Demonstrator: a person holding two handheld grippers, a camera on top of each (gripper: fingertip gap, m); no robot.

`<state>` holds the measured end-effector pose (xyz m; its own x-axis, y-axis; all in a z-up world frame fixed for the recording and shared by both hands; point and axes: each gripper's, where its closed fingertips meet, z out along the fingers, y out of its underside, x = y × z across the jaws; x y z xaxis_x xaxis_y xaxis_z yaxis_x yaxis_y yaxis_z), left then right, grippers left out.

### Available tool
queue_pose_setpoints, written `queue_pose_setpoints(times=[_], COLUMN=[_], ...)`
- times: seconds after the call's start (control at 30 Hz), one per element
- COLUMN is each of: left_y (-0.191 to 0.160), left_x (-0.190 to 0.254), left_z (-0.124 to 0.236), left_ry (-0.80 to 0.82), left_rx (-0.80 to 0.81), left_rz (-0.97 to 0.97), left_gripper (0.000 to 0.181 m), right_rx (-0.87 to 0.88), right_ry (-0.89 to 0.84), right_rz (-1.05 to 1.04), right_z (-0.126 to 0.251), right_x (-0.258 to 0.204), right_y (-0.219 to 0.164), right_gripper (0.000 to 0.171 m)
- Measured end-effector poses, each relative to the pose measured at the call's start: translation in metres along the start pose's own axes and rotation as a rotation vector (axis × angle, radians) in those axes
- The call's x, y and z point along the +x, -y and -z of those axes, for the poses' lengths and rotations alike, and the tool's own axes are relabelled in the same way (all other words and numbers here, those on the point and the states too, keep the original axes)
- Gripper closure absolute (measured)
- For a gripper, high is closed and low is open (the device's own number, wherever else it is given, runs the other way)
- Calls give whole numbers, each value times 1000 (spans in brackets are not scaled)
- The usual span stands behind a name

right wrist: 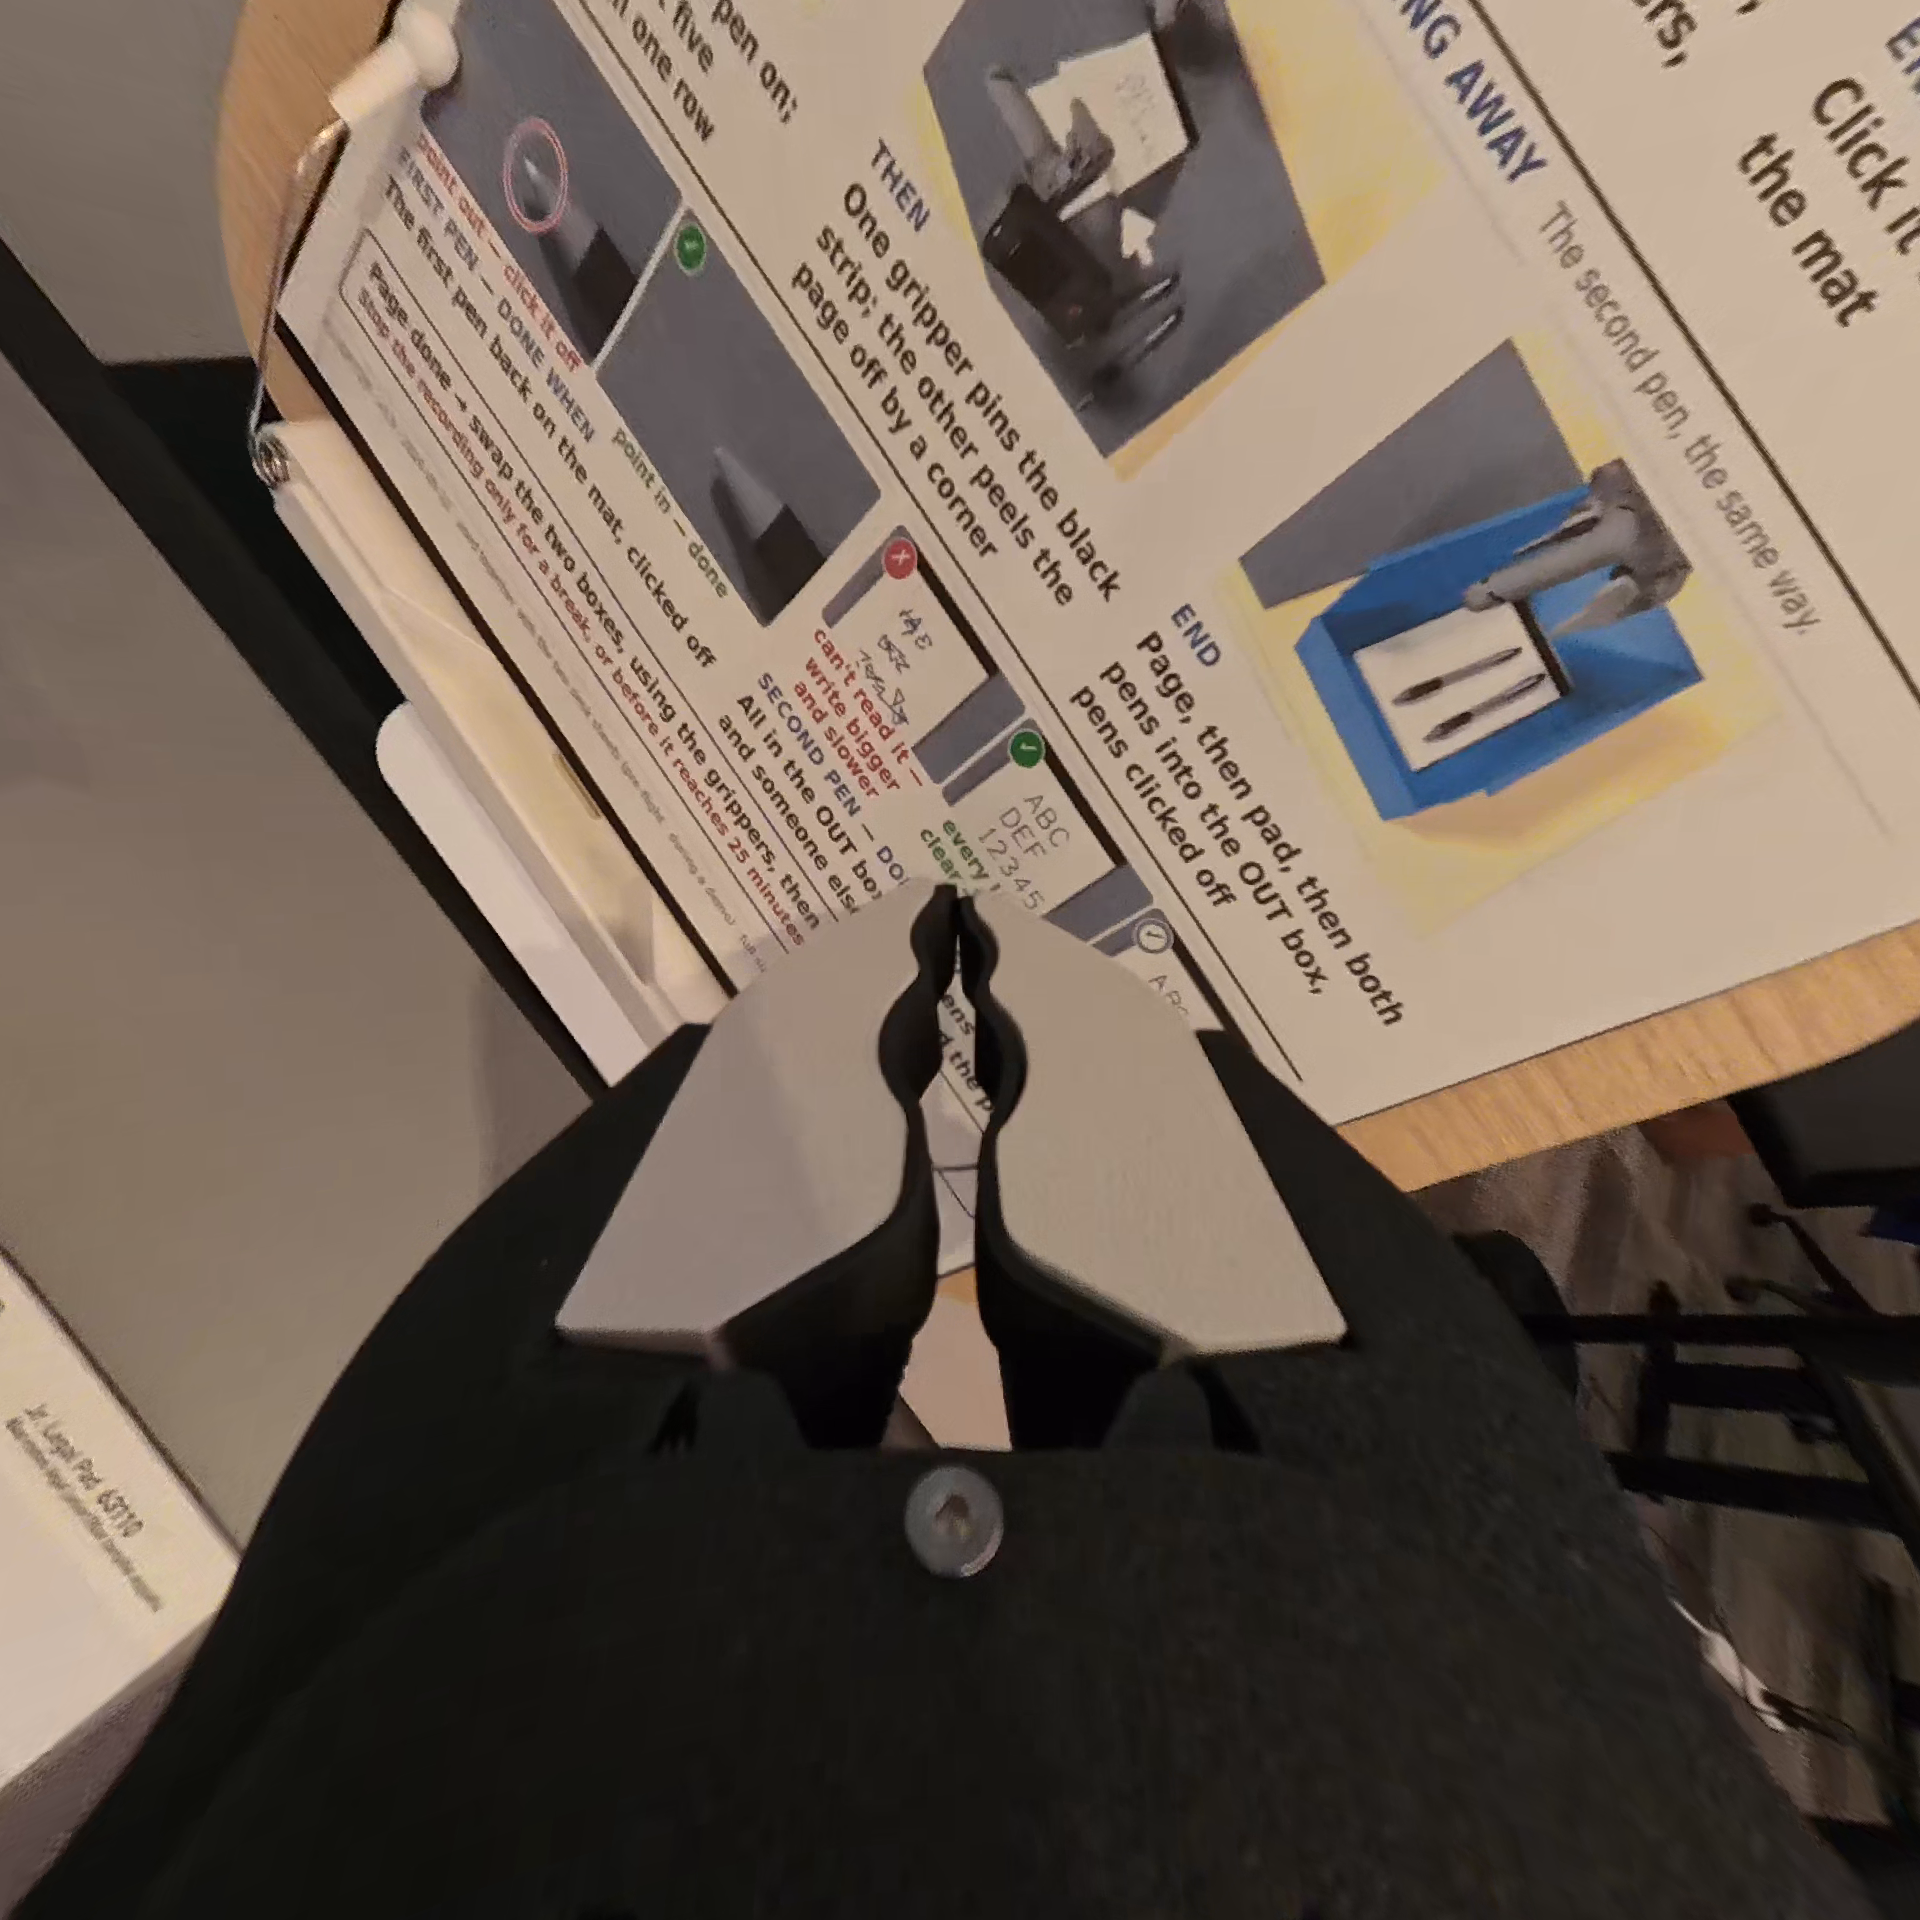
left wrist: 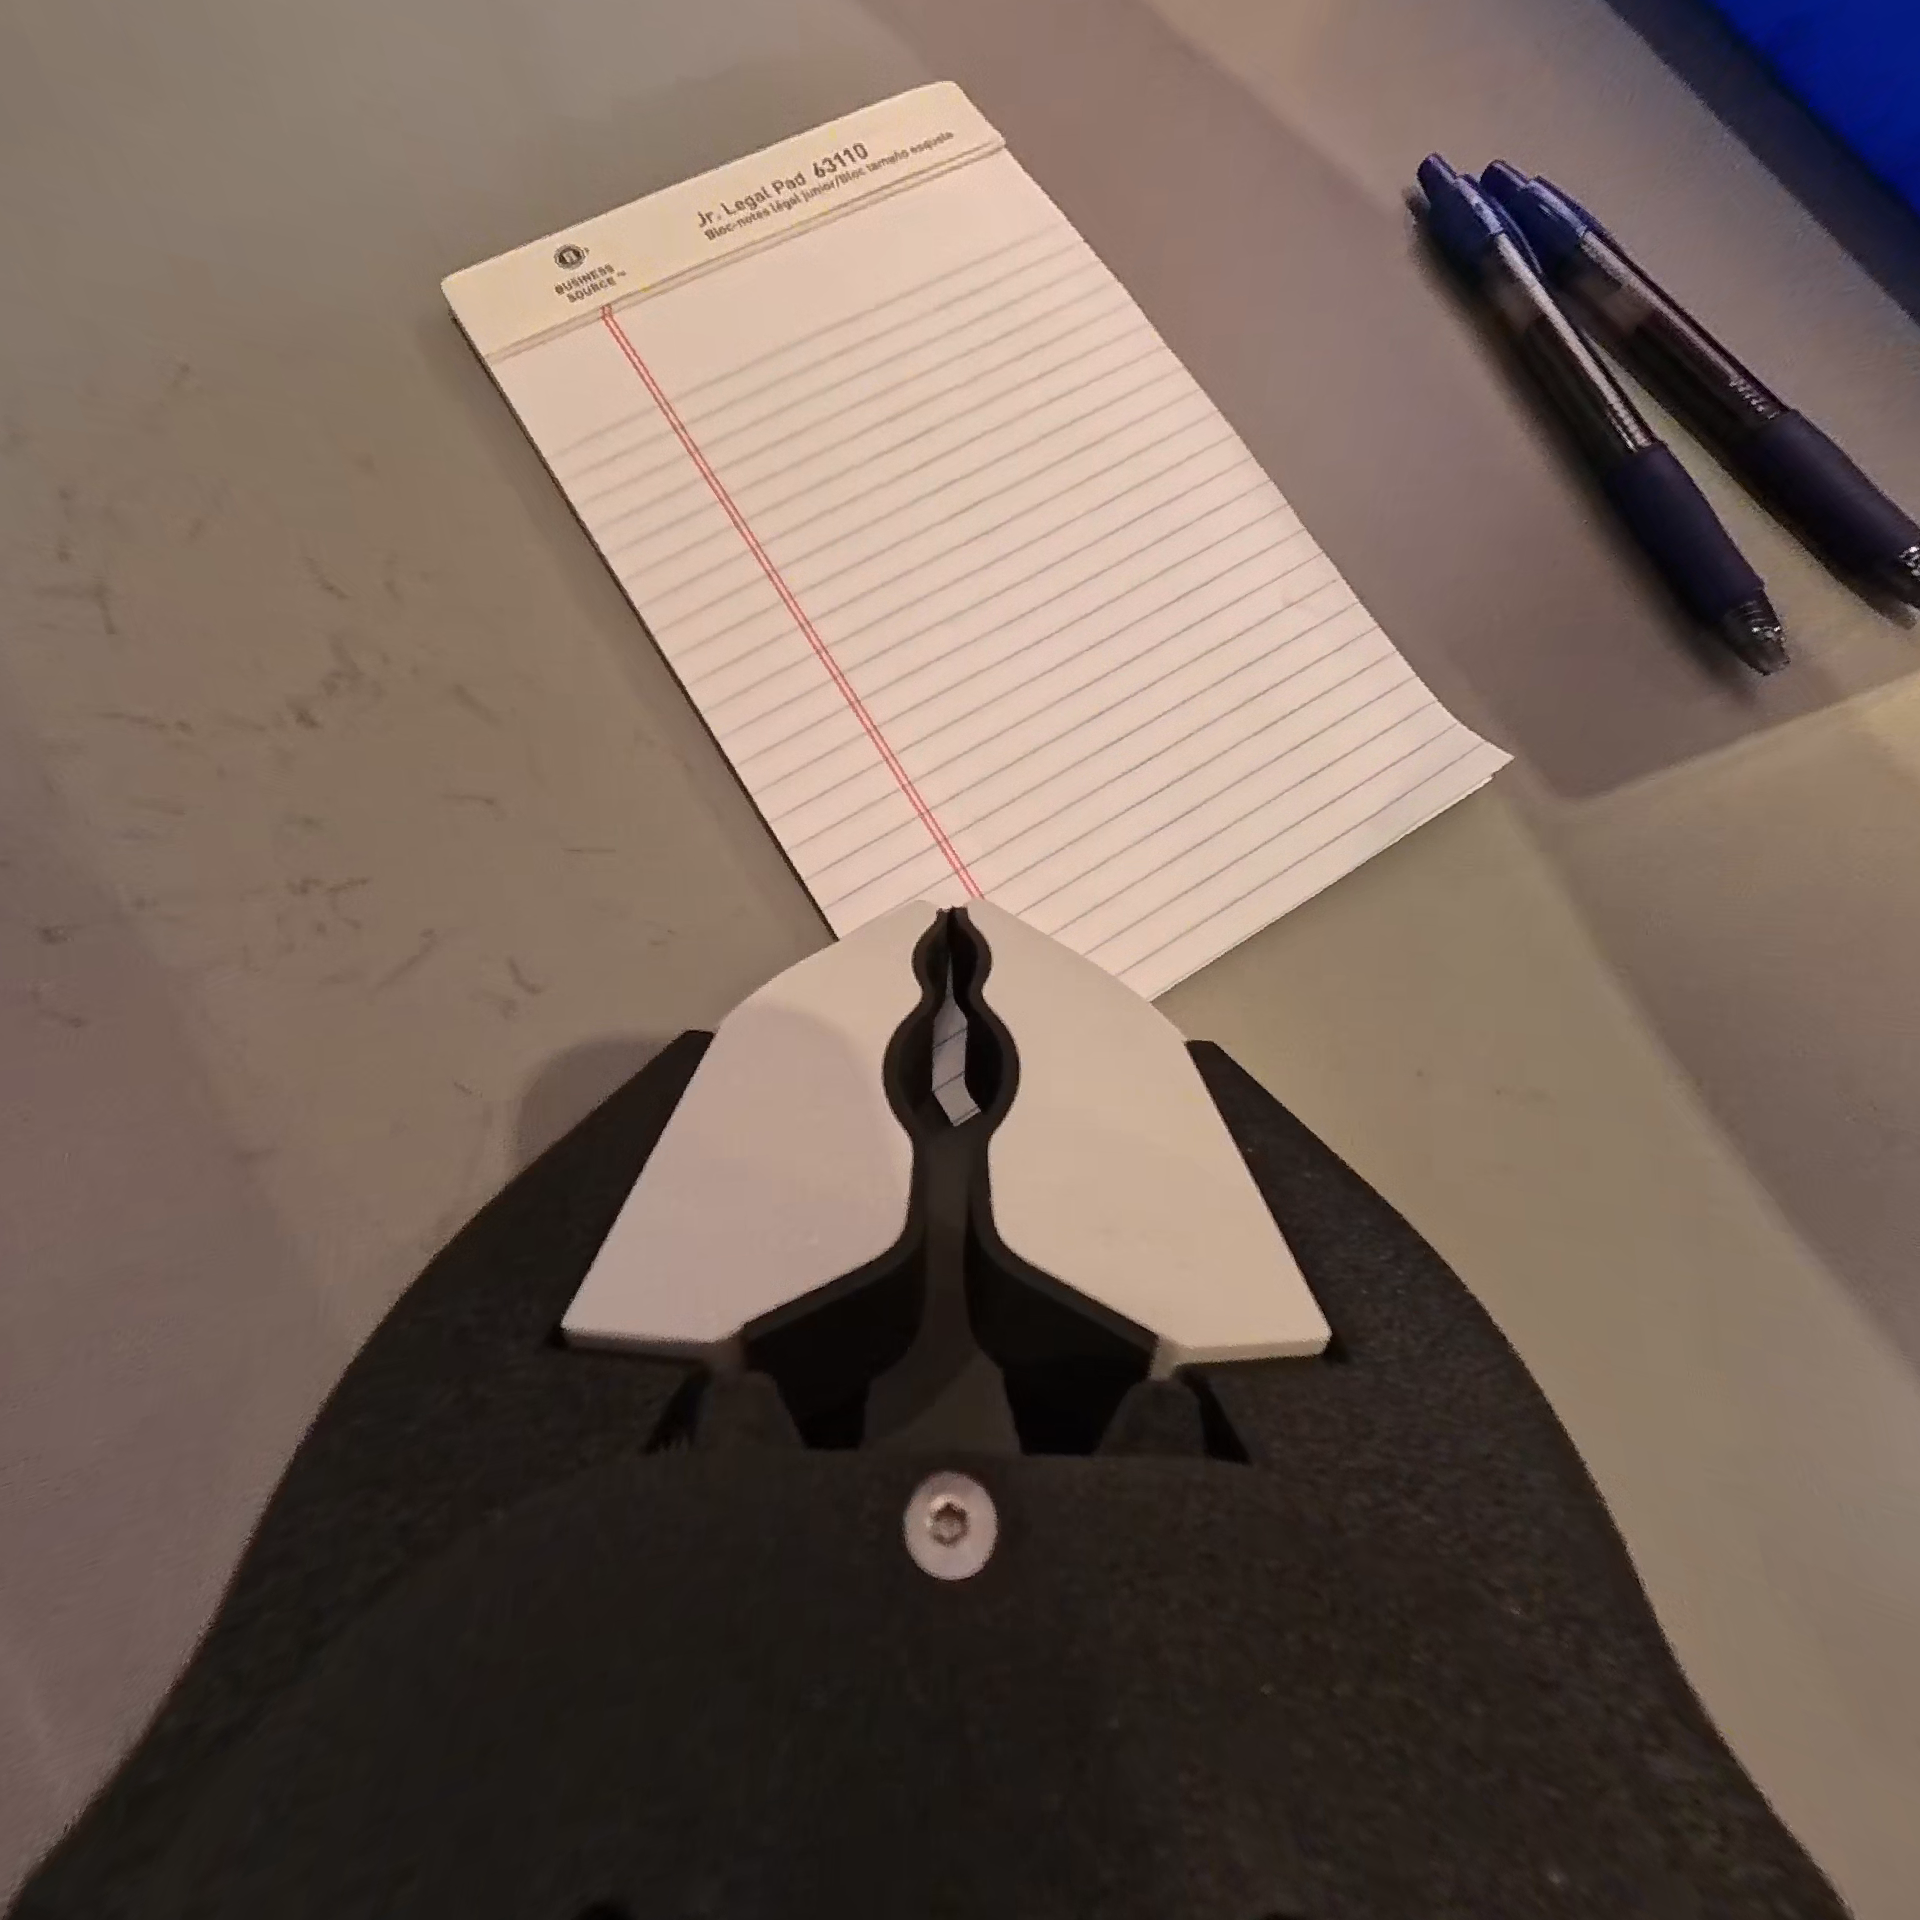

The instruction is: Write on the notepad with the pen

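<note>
On the grey desk ahead of my left gripper lies the white lined notepad with a red margin line, flat and angled, its bound header strip at the far end. My left gripper's pale fingers are pressed together at the tips with nothing between them, hanging over the near edge of the notepad; whether they touch the paper I cannot tell. To the right of the notepad, well apart from it, two dark blue click pens lie side by side on the desk, their tips pointing toward the near right. A bright blue object sits at the far right corner.

My right gripper is likewise closed and empty, raised and pointing at a printed instruction sheet clipped to a light wooden board. From that view, a corner of the notepad shows at the lower left.
</note>
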<state>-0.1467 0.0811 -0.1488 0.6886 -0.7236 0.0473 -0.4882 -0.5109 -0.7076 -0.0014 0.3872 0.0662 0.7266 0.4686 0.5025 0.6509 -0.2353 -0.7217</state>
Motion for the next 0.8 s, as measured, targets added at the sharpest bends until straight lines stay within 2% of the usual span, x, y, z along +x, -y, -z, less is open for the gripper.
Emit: queue_pose_setpoints(times=[0.23,0.33,0.43,0.6,0.77,0.8], left_y=[0,3,12,16,30,35], left_x=[-2,-10,-10,-12,-12,-12], left_z=[1,6,12,12,27,30], left_ry=[4,33,3,-32,-26,-20], left_rx=[-3,15,66,52,100,125], left_rz=[9,20,53,86,77,66], left_gripper=[179,166,165,165,163,162], right_rx=[47,140,218,237,281,310], right_ry=[-11,-7,-7,14,22,41], right_rz=[20,24,46,19,-35,-54], right_z=[30,67,112,172,223,230], right_x=[-5,-21,-46,-91,-131,-141], right_y=[2,3,-10,-44,-65,-69], right_gripper=[171,171,171,166,152,140])
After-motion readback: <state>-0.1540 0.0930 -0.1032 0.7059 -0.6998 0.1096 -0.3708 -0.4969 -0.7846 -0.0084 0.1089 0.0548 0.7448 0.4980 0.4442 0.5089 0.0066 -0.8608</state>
